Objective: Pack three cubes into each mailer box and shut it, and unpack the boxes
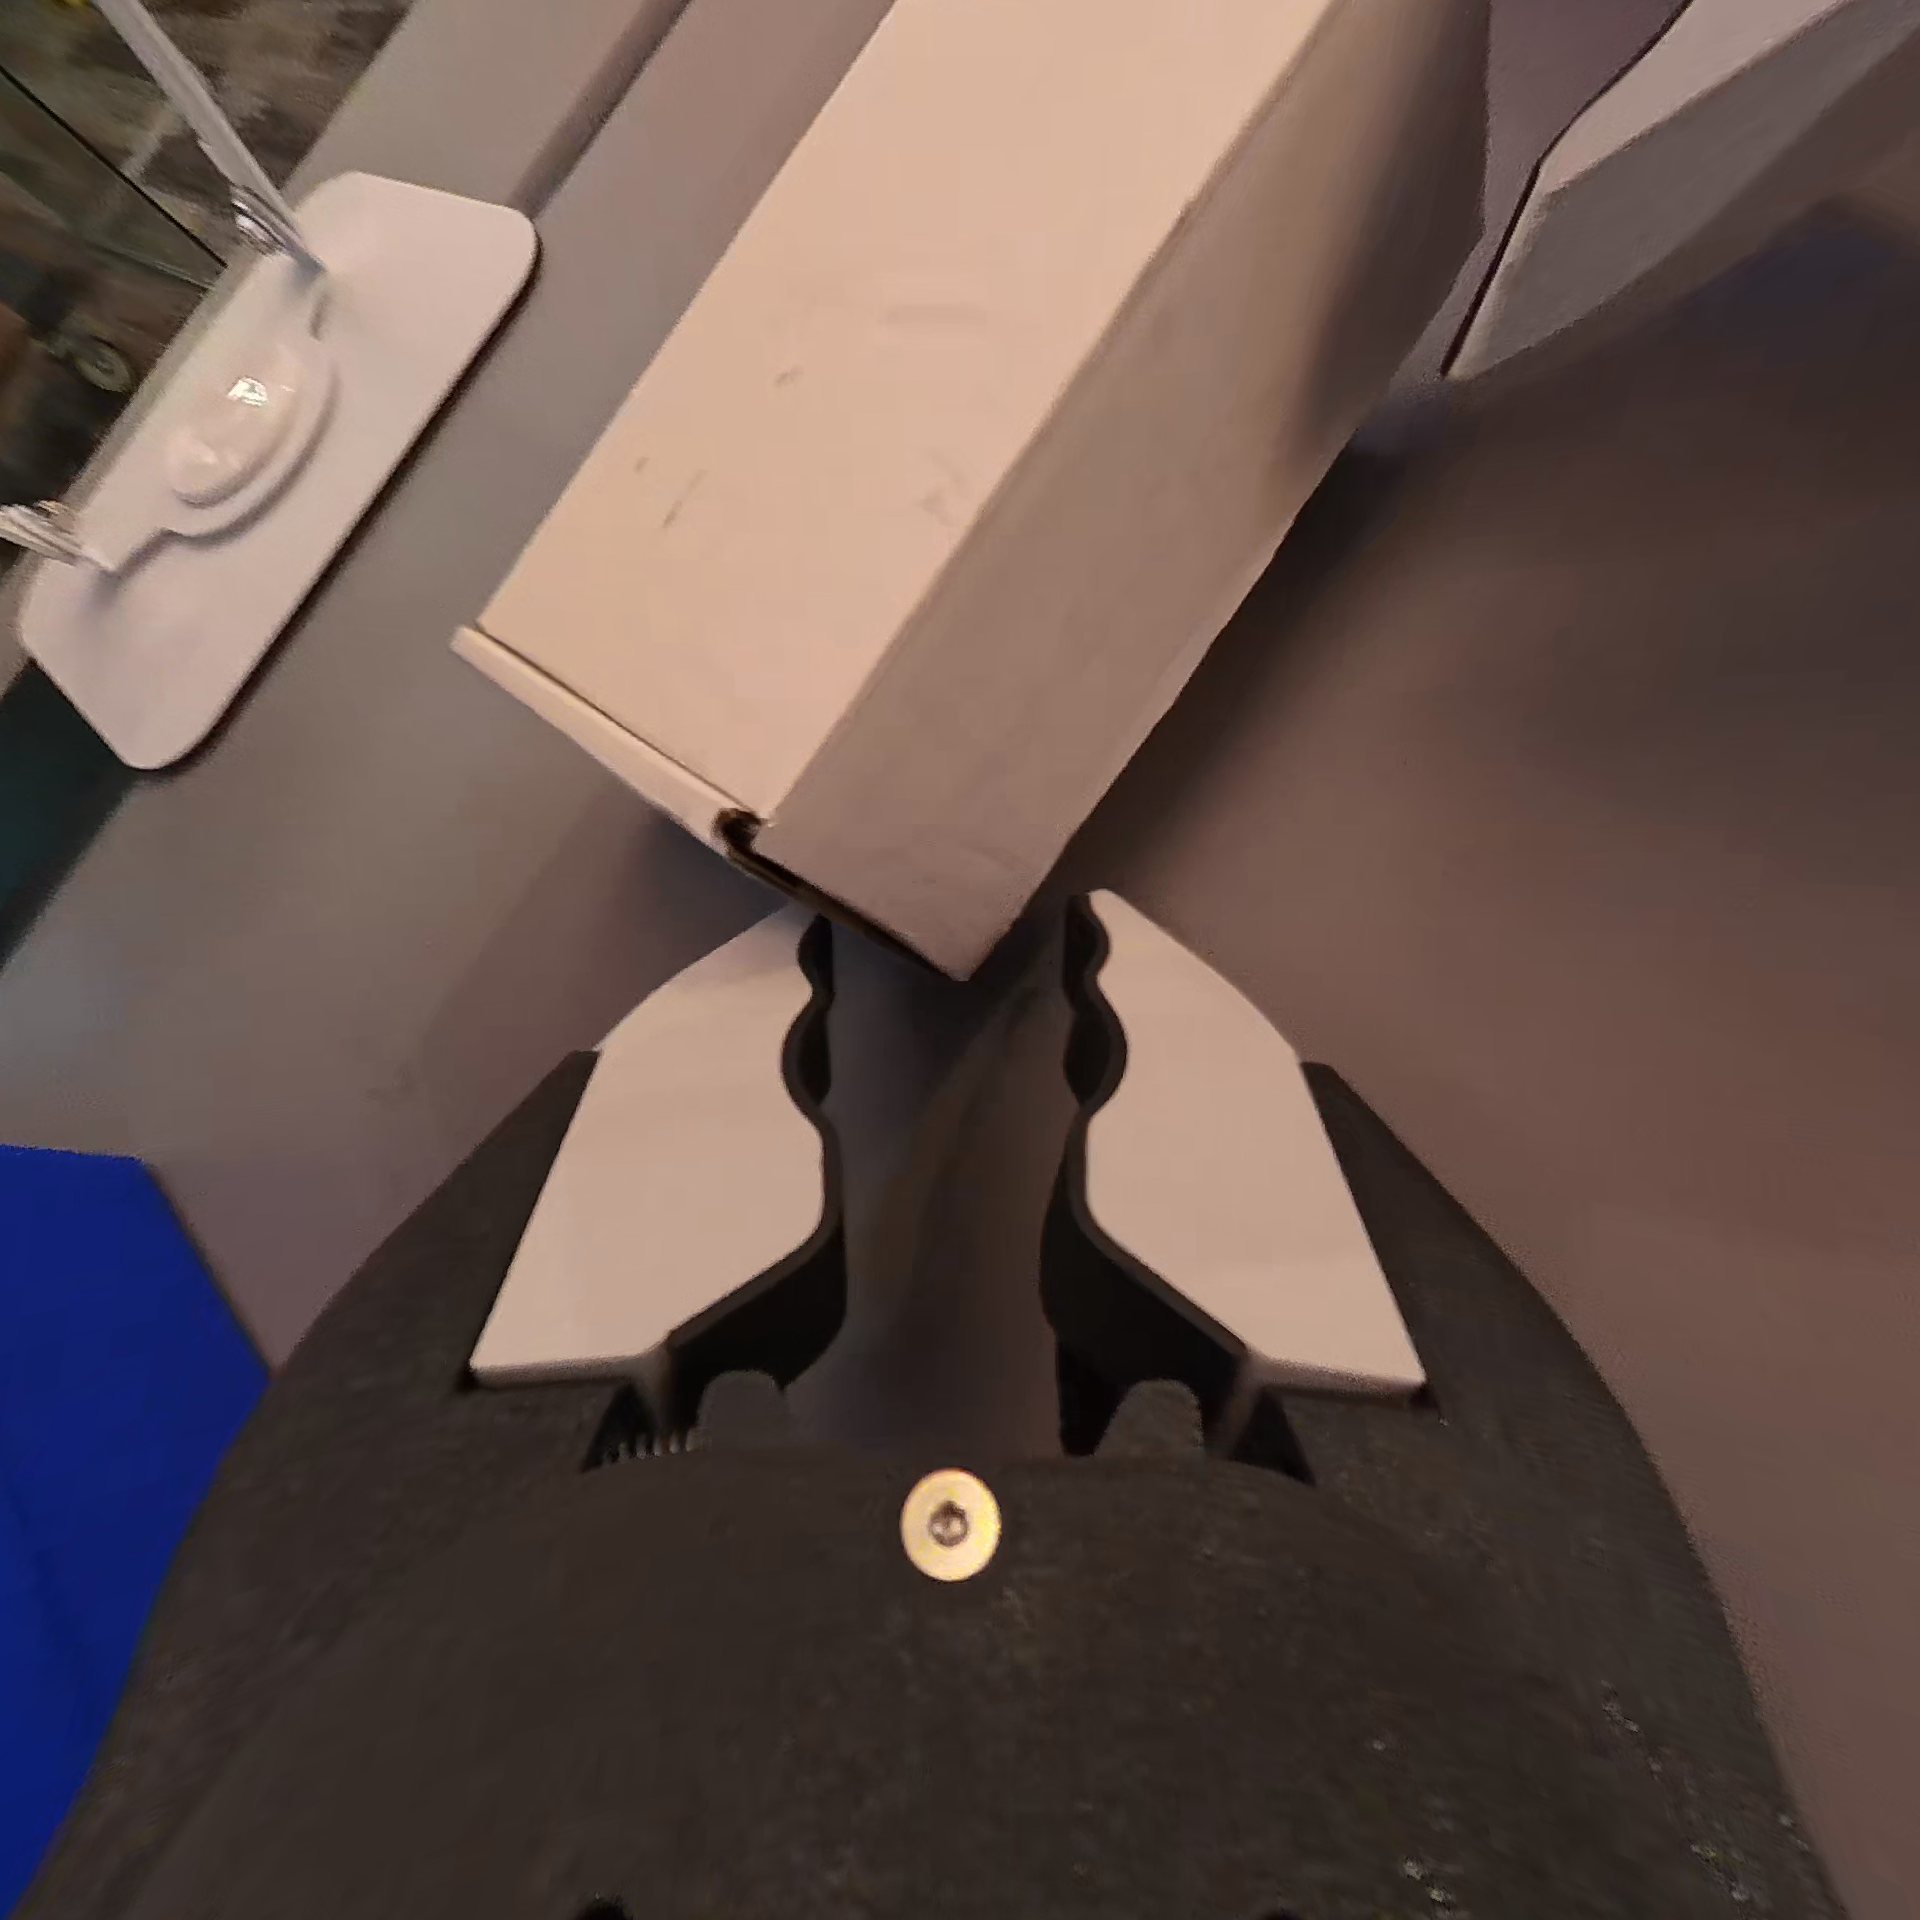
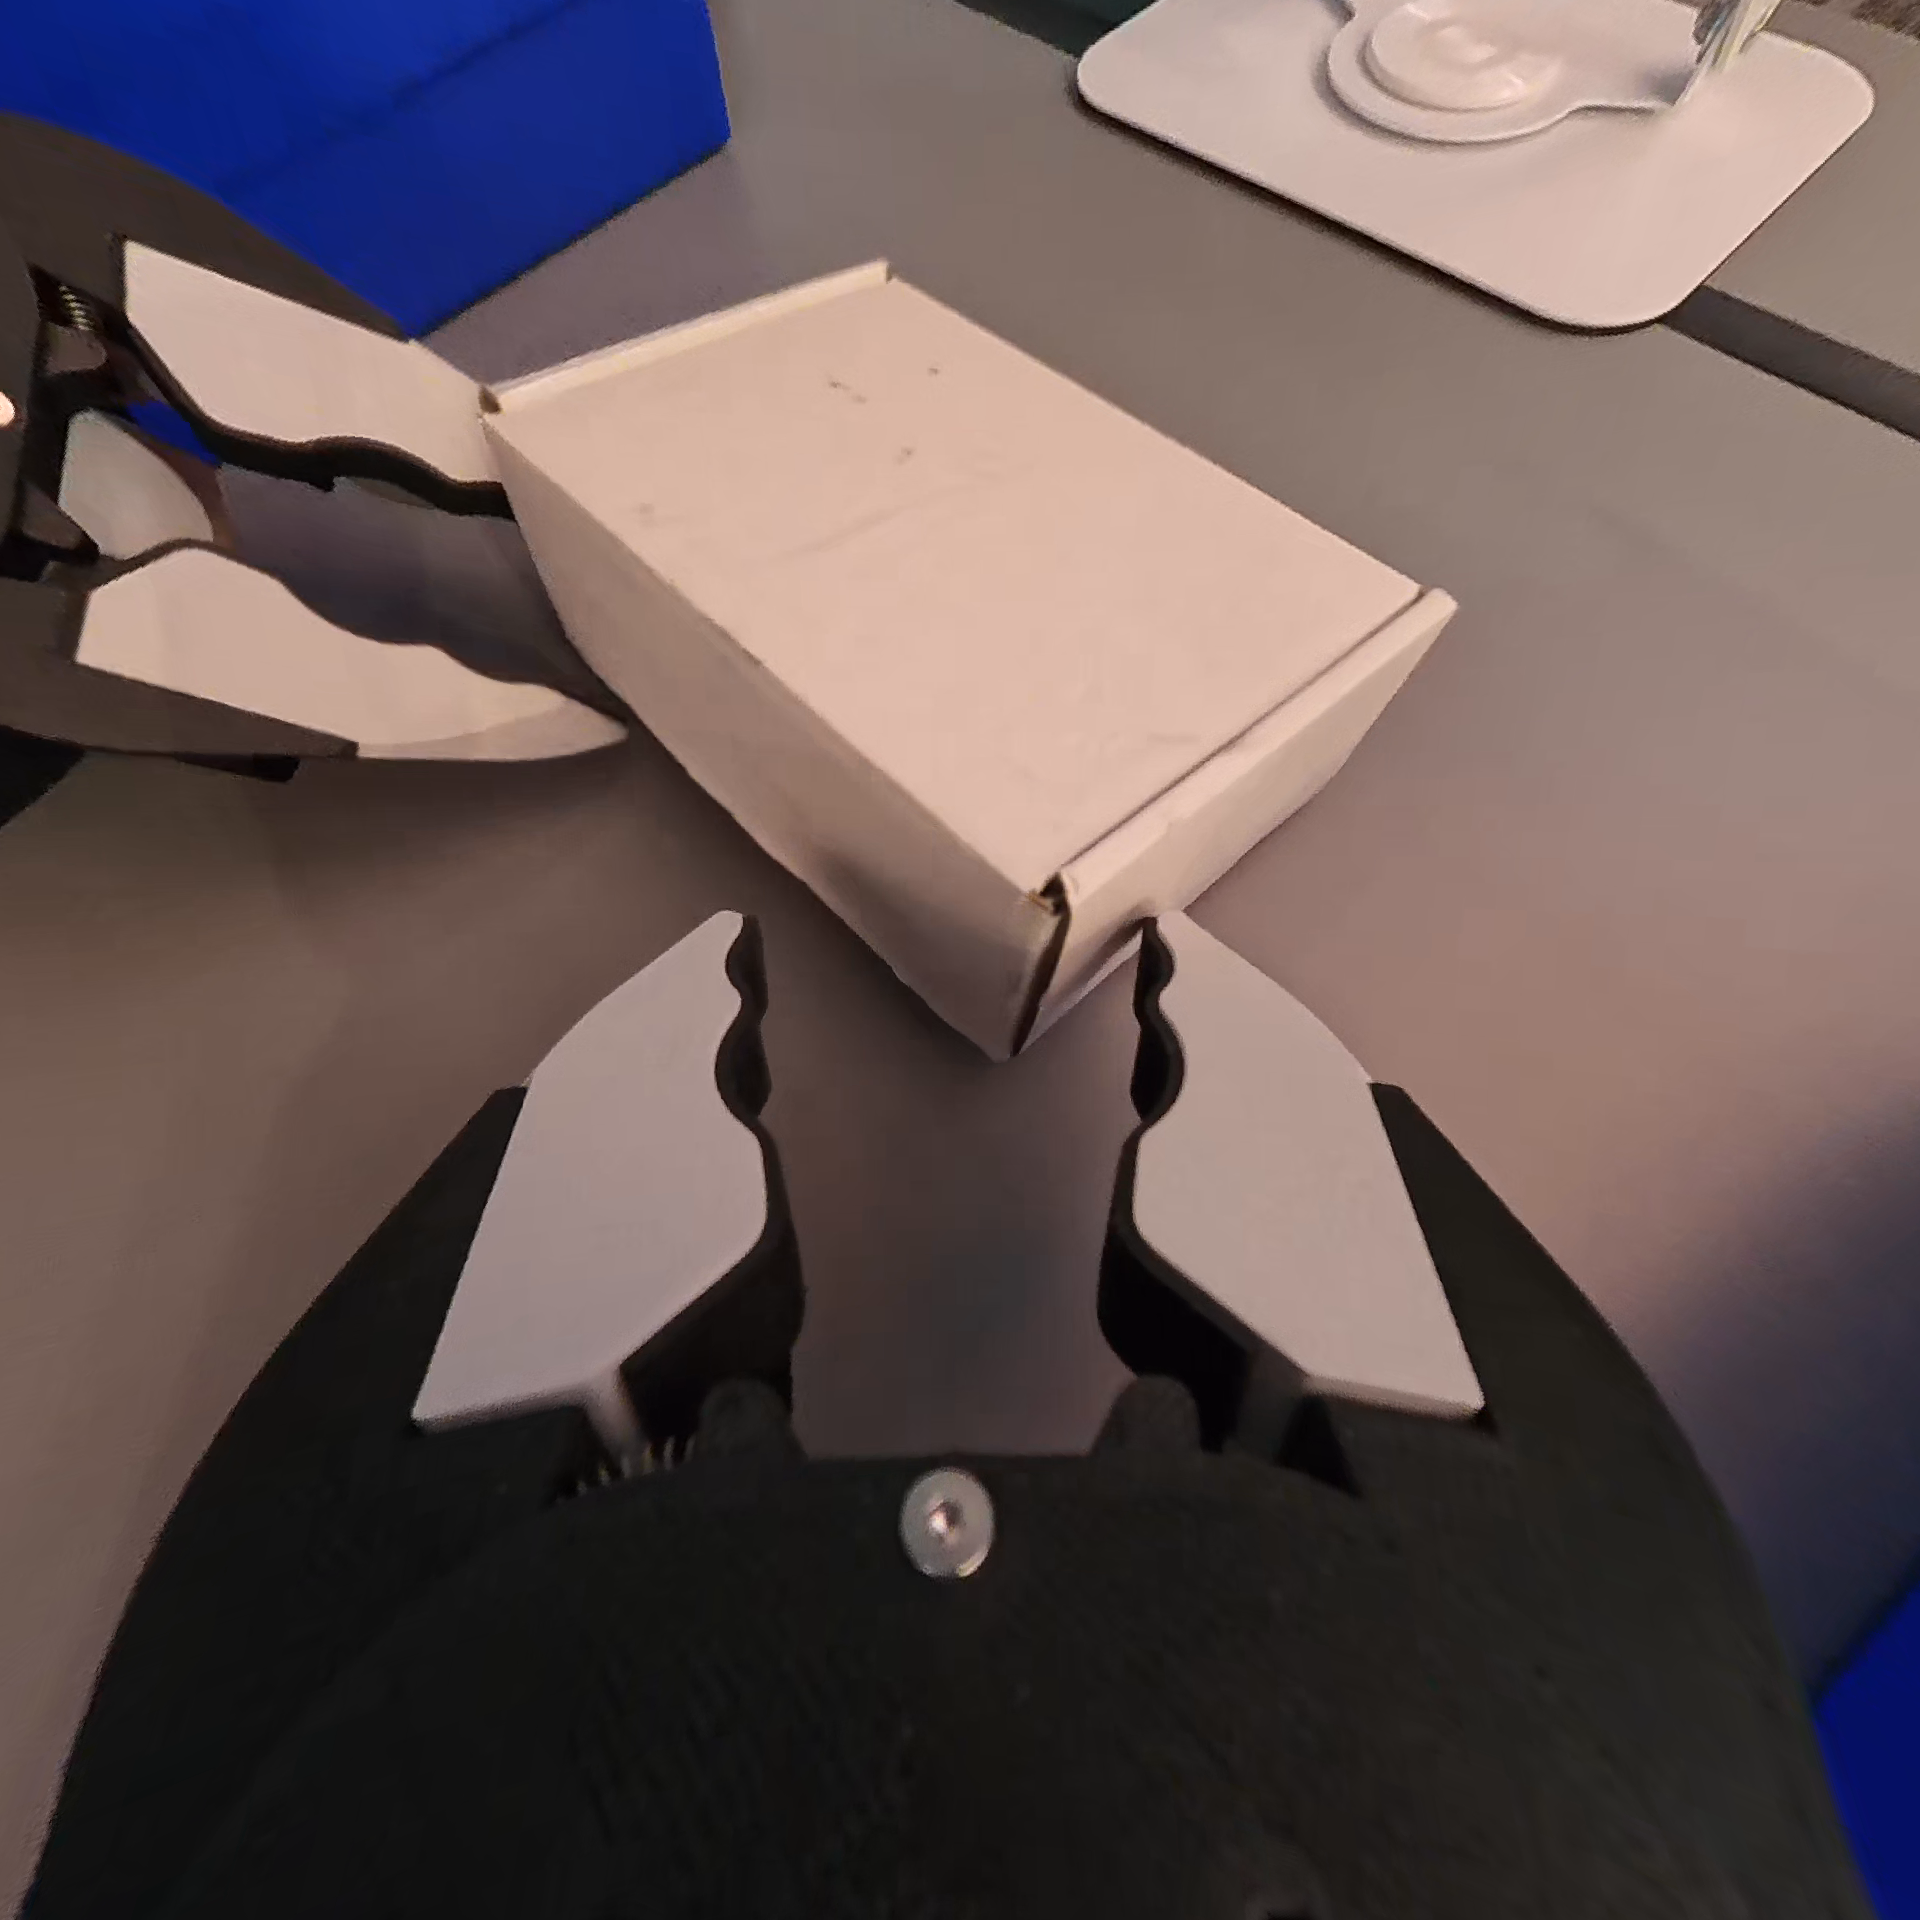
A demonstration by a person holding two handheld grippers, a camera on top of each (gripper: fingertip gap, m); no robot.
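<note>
With the shut mailer box (image 2: 935,644) lying on the grey worktop (image 2: 1558,935), both the left hand-held gripper (image 1: 945,935) and right hand-held gripper (image 2: 945,935) gape empty at opposite corners, so uneven pushes could spin or skid it.

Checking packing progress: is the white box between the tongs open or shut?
Shut: the white box has its lid lying flat, front flap tucked down. Contents cannot be seen.
</note>
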